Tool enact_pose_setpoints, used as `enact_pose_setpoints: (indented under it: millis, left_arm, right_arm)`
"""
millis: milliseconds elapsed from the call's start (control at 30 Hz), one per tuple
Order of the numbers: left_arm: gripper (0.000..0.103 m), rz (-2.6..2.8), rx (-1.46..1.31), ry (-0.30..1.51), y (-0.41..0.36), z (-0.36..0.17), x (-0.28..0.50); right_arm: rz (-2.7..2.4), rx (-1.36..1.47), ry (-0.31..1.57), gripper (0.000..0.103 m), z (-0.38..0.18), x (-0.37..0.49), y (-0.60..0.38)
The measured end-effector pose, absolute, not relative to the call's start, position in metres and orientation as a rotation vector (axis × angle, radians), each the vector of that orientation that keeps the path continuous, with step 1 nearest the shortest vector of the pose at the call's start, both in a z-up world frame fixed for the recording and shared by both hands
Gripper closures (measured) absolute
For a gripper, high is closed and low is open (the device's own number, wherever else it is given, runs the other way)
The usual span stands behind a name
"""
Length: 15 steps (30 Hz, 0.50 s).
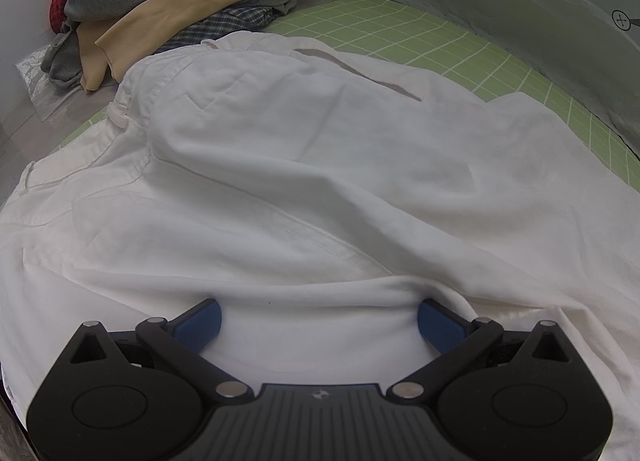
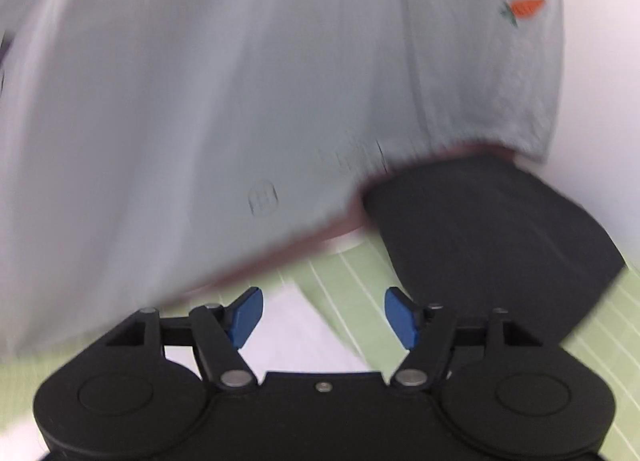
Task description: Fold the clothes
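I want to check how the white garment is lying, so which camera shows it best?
The left wrist view: the white garment fills most of the frame, spread over the green mat, with seams and folds sharp. The right wrist view is blurred and shows only a small white corner between its open fingers.

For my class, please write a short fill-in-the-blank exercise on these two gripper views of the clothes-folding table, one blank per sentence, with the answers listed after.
1. The garment spread under the left gripper is ____ in colour.
2. The cutting mat with its white grid is ____.
3. The right gripper has its jaws ____, with nothing between them.
4. The blurred emblem on the grey shirt is mainly ____.

Answers: white; green; open; orange
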<state>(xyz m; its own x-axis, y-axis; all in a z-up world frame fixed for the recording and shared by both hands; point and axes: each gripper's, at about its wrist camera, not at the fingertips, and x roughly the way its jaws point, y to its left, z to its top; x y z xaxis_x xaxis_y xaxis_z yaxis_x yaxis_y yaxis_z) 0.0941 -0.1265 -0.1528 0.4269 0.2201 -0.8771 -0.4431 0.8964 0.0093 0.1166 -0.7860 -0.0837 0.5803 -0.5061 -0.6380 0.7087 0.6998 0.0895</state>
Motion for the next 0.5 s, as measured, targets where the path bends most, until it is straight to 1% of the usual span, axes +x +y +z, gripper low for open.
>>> enact_pose_setpoints:
  millis: [133,233,333,400,433,467,500]
  left_arm:
    - [0.000,0.418,-0.240,1.061,-0.125,-0.153,0.096]
    - [0.000,0.419,-0.243,1.071,-0.125,-0.153,0.097]
    - [0.000,0.419,-0.246,1.079,-0.124,-0.153,0.098]
    - [0.000,0.419,-0.249,1.087,-0.124,-0.152,0.099]
    - [0.000,0.419,-0.252,1.091,-0.123,-0.152,0.099]
    - [0.000,0.420,-0.254,1.098,-0.123,-0.152,0.100]
    - [0.000,0.420,-0.257,1.107,-0.123,-0.152,0.102]
  right_arm:
    - [-0.852,0.326,0.726,0.034,-0.123,0.067,-0.752]
    - [-0.947,0.396,0.742,0.027,-0.138,0.037,-0.740]
    - [-0.962,0.501,0.744,0.027,-0.152,0.020,-0.745]
    - [-0.953,0.504,0.735,0.031,-0.153,0.017,-0.747]
    - [-0.942,0.505,0.731,0.055,-0.154,0.016,-0.747]
    - [-0.905,0.498,0.730,0.093,-0.154,0.017,-0.748]
    - [-0.871,0.484,0.730,0.099,-0.154,0.019,-0.748]
